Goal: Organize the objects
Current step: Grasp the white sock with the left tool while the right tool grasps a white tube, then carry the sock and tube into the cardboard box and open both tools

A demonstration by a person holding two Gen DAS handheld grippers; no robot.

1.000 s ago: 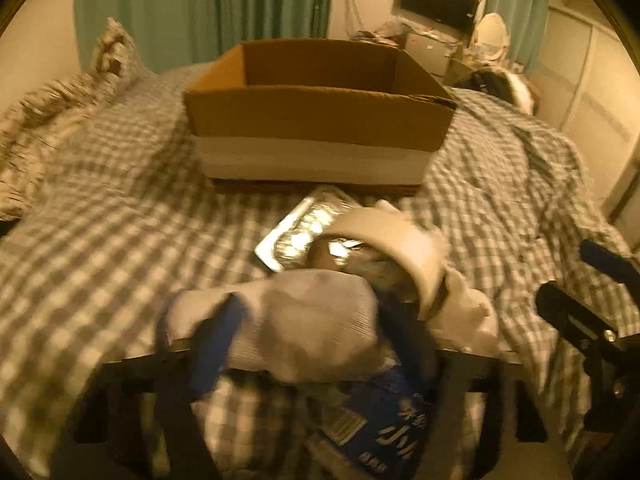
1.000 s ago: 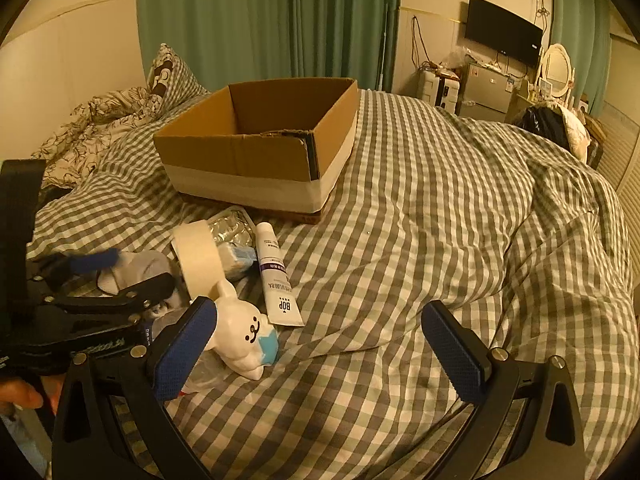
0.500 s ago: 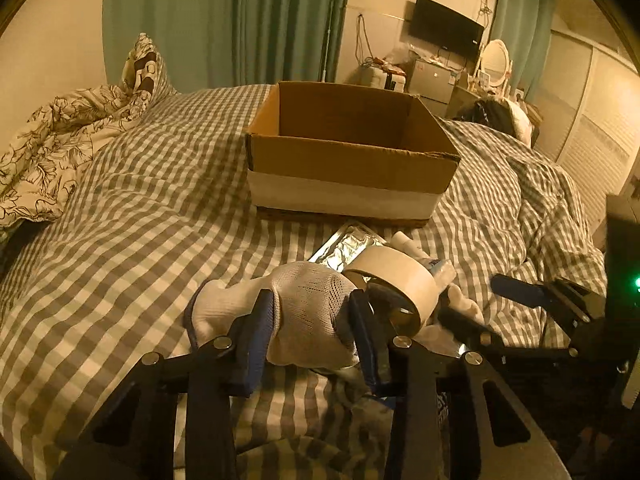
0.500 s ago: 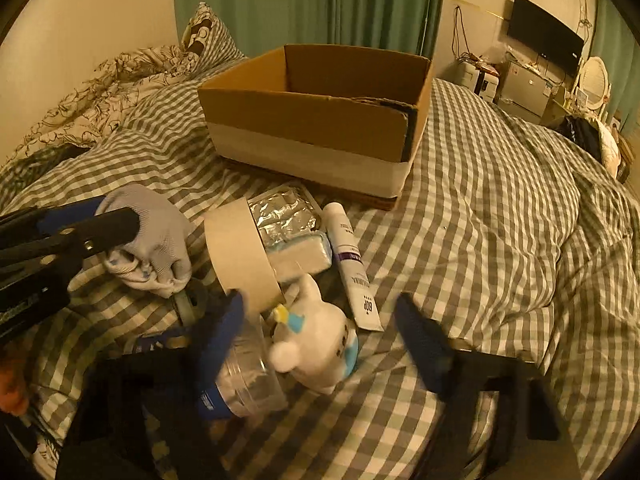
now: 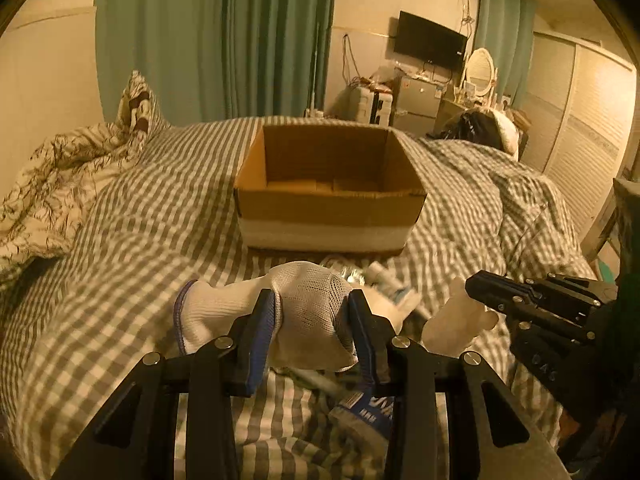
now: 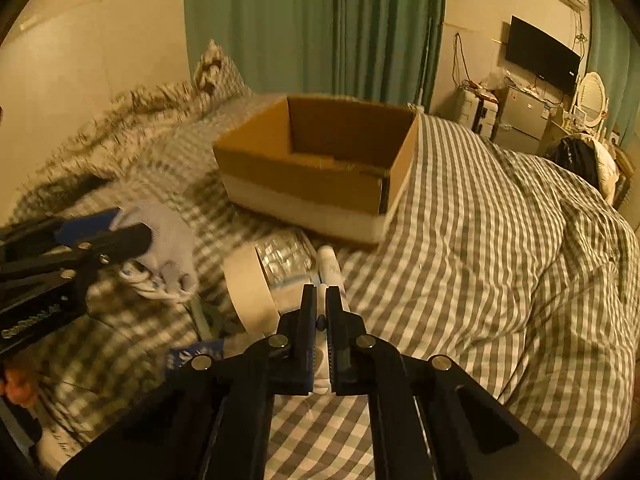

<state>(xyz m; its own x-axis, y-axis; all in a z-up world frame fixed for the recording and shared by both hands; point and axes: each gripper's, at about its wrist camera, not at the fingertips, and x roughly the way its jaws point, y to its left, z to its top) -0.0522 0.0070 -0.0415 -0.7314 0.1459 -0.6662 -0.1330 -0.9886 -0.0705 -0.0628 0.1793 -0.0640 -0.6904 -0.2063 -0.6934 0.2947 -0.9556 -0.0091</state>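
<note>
Left gripper (image 5: 312,316) jaws clenched on white knit glove (image 5: 308,320), lifted off checked bed (image 5: 120,240). Right gripper (image 6: 318,312) jaws just closed, pinching white plush toy (image 6: 320,368). Cardboard box (image 5: 330,200) at 12 o'clock.

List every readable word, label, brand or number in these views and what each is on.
Nothing reads cleanly.
Blue packet under the left gripper: white print, too blurred.
White tube beyond the right gripper: faint print, unreadable.
Left gripper's side: pale lettering, too small to read.
Cardboard box: no print seen.
</note>
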